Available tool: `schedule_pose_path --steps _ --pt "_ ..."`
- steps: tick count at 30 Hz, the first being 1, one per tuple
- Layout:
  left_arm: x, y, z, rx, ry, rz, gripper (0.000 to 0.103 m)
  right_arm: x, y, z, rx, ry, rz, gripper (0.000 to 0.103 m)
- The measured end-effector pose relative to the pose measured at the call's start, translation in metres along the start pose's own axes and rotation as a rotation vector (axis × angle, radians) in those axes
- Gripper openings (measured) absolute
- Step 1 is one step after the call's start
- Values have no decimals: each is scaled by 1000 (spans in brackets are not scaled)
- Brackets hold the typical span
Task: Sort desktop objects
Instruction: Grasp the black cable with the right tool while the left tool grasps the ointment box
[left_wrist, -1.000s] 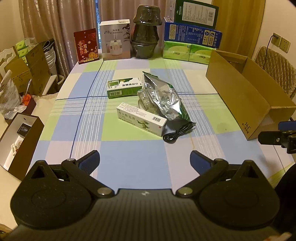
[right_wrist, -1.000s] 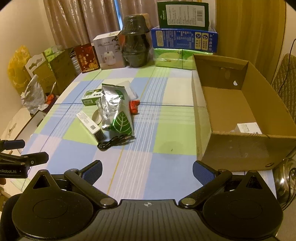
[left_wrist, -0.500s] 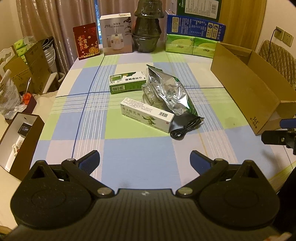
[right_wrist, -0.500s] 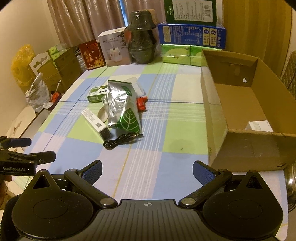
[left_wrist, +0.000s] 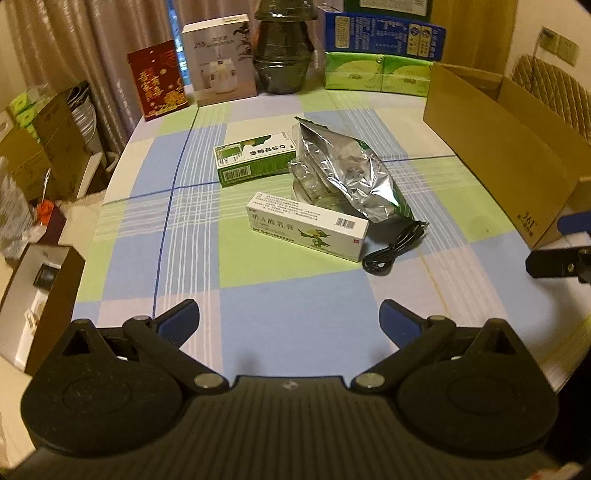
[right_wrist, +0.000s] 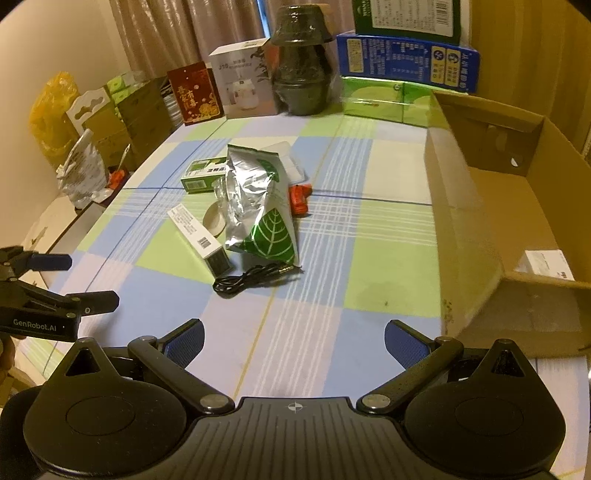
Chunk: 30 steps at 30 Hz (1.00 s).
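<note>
Both grippers hang low over the near edge of a checked tablecloth, fingers spread wide and holding nothing — the left gripper on the left of the table, the right gripper on the right, just beside an open cardboard box.

A small heap of objects lies ahead of both, toward the middle of the table and well clear of the fingertips. Nearest is a long white ointment carton with green print and a barcode. From the left gripper it lies straight ahead, its long axis running crosswise with the right end slightly nearer; from the right gripper it lies ahead and to the left, end-on. The left gripper looks the better placed for it.

A coiled black cable touches the carton's right end. Behind sits a crumpled silver foil pouch with a green leaf design, a green-and-white carton further back, and a small red item beside the pouch. The cardboard box already holds one small white package.
</note>
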<state>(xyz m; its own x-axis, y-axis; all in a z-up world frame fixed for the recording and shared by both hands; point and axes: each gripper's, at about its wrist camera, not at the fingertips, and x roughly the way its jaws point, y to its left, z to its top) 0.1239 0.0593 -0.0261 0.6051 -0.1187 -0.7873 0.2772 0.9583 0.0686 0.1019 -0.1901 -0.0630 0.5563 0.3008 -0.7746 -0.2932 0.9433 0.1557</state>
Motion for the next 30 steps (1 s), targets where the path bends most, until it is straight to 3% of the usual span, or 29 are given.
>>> schedule_pose_path --steps 8,16,21,26,30 --pt "16 9 7 107 -4 -46 102 17 4 7 -37 7 12 101" --pt "32 11 8 217 -6 -56 102 33 13 8 -215 2 62 101" --pt "39 8 11 312 -17 -90 101 41 31 9 -501 -16 131 91" --pt "47 0 21 507 -48 -158 96 56 47 7 -790 -2 186 67" --pt "59 -5 32 646 -55 -194 92 74 57 6 -995 18 231 61"
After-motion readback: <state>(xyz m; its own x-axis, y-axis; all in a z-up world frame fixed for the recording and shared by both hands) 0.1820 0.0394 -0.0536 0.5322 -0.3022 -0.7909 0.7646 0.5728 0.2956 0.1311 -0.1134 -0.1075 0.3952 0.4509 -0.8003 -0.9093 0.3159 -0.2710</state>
